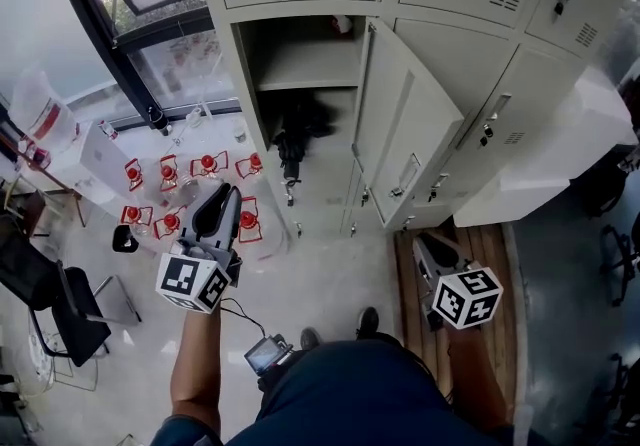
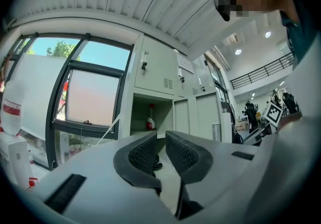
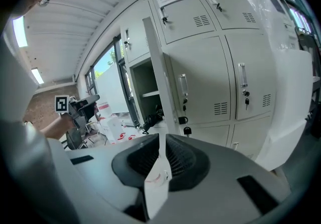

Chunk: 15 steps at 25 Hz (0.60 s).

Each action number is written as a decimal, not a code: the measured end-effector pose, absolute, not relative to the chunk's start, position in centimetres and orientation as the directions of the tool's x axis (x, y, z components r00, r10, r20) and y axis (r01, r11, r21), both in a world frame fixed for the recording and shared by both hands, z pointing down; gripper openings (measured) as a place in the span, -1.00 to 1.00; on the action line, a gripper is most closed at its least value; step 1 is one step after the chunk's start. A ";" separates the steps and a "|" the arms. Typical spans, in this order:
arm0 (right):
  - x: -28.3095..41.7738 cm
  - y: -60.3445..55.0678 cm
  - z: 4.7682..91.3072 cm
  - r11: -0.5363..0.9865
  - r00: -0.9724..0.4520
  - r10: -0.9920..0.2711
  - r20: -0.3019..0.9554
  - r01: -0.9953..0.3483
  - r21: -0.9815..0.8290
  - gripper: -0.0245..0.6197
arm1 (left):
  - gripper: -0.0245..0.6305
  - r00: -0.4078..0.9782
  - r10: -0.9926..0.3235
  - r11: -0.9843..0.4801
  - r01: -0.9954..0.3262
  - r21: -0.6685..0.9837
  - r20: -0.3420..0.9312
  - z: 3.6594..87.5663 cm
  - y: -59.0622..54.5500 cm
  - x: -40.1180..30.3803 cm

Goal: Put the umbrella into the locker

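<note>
Umbrella (image 1: 293, 139) lies in the open locker (image 1: 248, 84), long axis running far to near, handle end nearest. Left tongs (image 2: 160, 142) are pinched all but shut and empty. Right tongs (image 3: 161, 142) are clenched on a white card (image 3: 158, 180).

Straight ahead of the left gripper (image 1: 222, 209), the open locker (image 1: 246, 84) has a black umbrella (image 1: 295, 139) lying folded on its compartment floor. On the shelf (image 1: 305, 64) above it stands a red-topped bottle (image 2: 150, 123). Around that gripper's tip, the pale room floor (image 1: 320, 274) carries loose rows of red-marked items (image 1: 205, 166).
</note>
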State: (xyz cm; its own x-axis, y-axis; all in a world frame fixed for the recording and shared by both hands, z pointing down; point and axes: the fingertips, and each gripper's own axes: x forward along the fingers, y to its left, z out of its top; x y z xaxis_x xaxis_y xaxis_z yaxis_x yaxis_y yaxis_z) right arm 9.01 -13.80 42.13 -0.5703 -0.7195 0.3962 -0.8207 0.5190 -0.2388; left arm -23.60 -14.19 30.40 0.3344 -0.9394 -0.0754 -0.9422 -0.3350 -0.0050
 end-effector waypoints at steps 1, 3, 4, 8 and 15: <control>8.9 -13.5 41.5 0.524 -0.573 -0.724 0.384 -0.819 -0.235 -0.79 | -0.73 0.343 -0.936 -0.342 -0.939 -0.019 -0.080 29.9 -13.2 -23.3; 8.8 -13.0 40.2 0.534 -0.580 -0.733 0.356 -0.814 -0.227 -0.79 | -0.78 0.365 -0.926 -0.362 -0.931 -0.047 -0.095 29.0 -11.4 -22.6; 8.7 -12.8 39.5 0.541 -0.584 -0.736 0.341 -0.811 -0.223 -0.79 | -0.79 0.379 -0.920 -0.375 -0.925 -0.060 -0.104 28.7 -10.5 -22.3; 8.2 -11.8 36.6 0.570 -0.605 -0.746 0.278 -0.796 -0.202 -0.79 | -0.82 0.431 -0.893 -0.420 -0.901 -0.104 -0.130 27.8 -7.5 -21.5; 7.3 -9.8 33.0 0.625 -0.631 -0.747 0.211 -0.774 -0.102 -0.80 | -0.83 0.518 -0.844 -0.492 -0.852 -0.179 -0.142 27.9 -2.9 -19.7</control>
